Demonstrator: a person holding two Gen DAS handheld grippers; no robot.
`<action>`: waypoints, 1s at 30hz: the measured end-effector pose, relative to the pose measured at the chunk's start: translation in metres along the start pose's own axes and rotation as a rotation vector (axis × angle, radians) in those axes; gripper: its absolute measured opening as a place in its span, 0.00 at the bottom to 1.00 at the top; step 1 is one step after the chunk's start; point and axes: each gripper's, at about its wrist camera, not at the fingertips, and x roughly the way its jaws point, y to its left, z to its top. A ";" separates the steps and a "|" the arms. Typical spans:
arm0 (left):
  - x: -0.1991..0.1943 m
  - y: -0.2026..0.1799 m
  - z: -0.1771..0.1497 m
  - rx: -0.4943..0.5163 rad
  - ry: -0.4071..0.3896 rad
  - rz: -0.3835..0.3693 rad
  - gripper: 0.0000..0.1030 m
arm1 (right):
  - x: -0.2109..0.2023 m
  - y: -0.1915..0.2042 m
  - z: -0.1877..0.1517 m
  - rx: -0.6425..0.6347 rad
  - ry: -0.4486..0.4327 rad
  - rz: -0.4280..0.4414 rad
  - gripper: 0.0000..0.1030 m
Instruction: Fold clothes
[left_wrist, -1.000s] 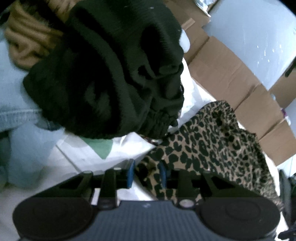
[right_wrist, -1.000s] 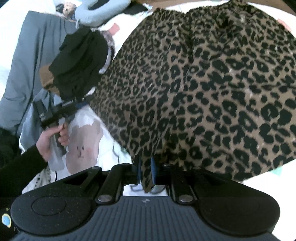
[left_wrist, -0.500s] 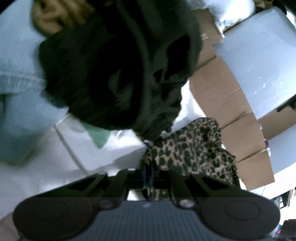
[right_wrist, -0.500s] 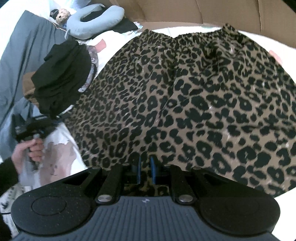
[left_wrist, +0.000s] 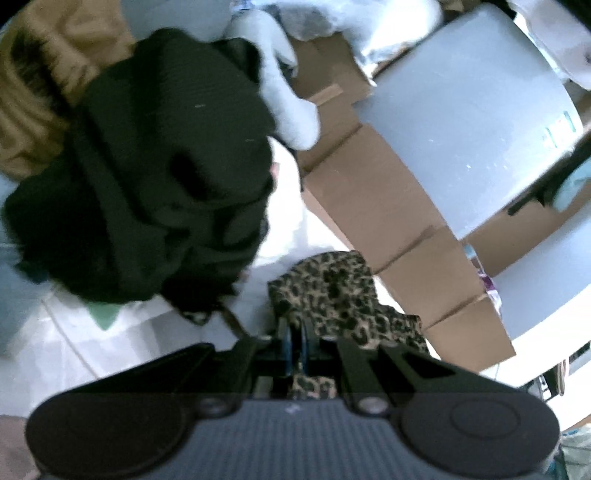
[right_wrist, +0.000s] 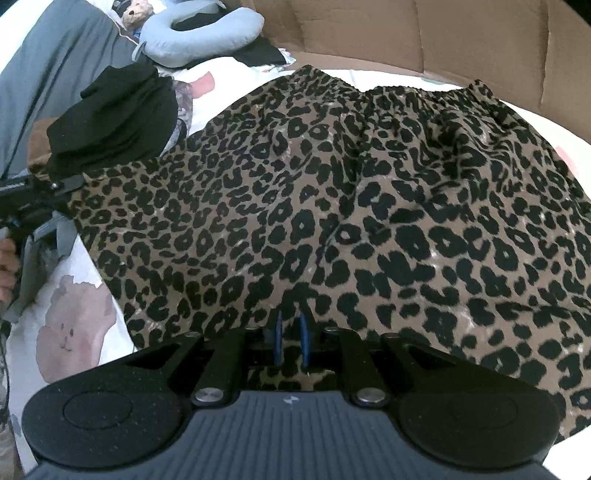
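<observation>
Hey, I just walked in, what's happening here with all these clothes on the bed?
A person is folding laundry with a hand-held gripper in each hand. Both are shut on the leopard-print garment, which lies spread over the white printed bedsheet: the right hand-held gripper pinches its near edge, the left hand-held gripper a corner at its side. A black garment sits piled beside it, with cardboard boxes along the bed's edge. No fold is made yet.

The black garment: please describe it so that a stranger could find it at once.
Start at the big leopard-print cloth spread over the white bed sheet. At its upper left corner lies a crumpled heap, the black garment. It alone is plain black; its neighbours are grey, blue or spotted.
</observation>
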 end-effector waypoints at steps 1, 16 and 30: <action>0.000 -0.005 0.000 0.005 0.000 -0.009 0.05 | 0.002 0.001 0.001 -0.004 -0.004 -0.002 0.09; 0.006 -0.088 0.004 0.078 0.014 -0.125 0.04 | 0.036 -0.013 -0.005 0.009 0.012 -0.040 0.06; 0.030 -0.158 -0.011 0.133 0.098 -0.177 0.04 | -0.020 -0.021 -0.010 0.060 -0.055 0.041 0.05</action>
